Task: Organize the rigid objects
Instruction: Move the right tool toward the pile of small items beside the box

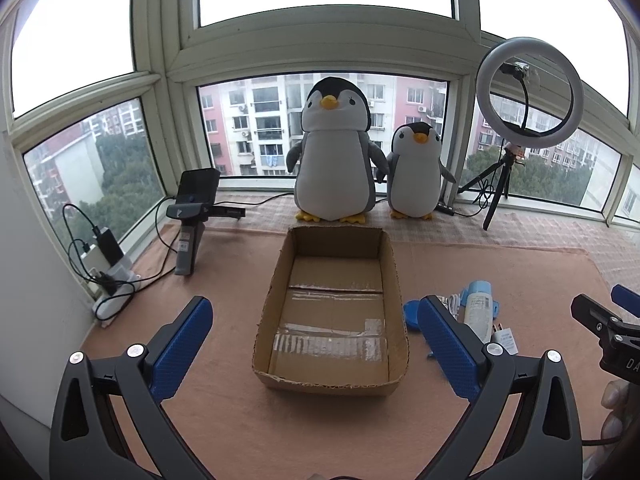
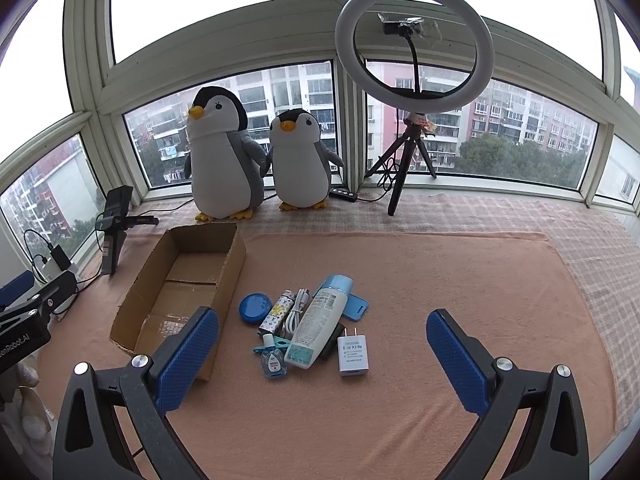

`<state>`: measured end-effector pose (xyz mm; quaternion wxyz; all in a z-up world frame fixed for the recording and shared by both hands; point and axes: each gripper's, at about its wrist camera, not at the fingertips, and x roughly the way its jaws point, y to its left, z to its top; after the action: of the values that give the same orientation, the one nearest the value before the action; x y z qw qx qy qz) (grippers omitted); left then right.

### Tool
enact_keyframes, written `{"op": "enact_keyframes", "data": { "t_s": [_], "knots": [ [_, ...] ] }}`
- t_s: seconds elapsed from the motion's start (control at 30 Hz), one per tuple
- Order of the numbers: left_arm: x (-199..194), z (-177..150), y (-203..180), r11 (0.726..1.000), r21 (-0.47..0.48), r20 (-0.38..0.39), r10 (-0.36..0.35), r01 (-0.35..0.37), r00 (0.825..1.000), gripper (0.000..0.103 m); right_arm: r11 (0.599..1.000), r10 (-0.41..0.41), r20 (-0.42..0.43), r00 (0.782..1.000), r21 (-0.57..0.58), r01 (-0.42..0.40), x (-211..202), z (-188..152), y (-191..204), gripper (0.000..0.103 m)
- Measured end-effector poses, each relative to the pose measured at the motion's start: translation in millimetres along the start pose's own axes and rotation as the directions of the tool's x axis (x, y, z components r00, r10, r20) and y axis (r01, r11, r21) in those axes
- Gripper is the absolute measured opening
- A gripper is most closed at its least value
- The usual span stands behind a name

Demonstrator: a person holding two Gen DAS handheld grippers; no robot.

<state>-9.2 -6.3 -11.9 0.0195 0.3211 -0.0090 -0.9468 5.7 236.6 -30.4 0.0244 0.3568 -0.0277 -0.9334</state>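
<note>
Left view: left gripper's right finger covers part of the white bottle and blue round lid; right gripper cut off at frame edge. Bottle label text too small to read. Right view: dark item under the bottle mostly hidden, can't identify.

Ahead of you the cardboard box sits on the cloth, the pile with the bottle and charger just right of it, two penguins behind, the ring light farther right.

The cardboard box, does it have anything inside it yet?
No, the cardboard box shows only its bare taped floor in the left wrist view, while the small items sit outside on the mat.
</note>
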Motion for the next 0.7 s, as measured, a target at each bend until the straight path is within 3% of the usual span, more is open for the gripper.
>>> {"op": "enact_keyframes", "data": {
  "t_s": [0.37,0.7],
  "knots": [
    [24,-12,19,0.999,-0.017,-0.062,0.045,-0.046,0.997,0.102,1.000,-0.006,-0.034,0.999,0.019,0.006,15,-6,-10,0.103],
    [59,-38,61,0.990,-0.060,-0.180,0.117,-0.129,0.977,0.102,0.999,-0.018,-0.050,0.999,0.041,0.020,27,-11,-27,0.103]
  ]
}}
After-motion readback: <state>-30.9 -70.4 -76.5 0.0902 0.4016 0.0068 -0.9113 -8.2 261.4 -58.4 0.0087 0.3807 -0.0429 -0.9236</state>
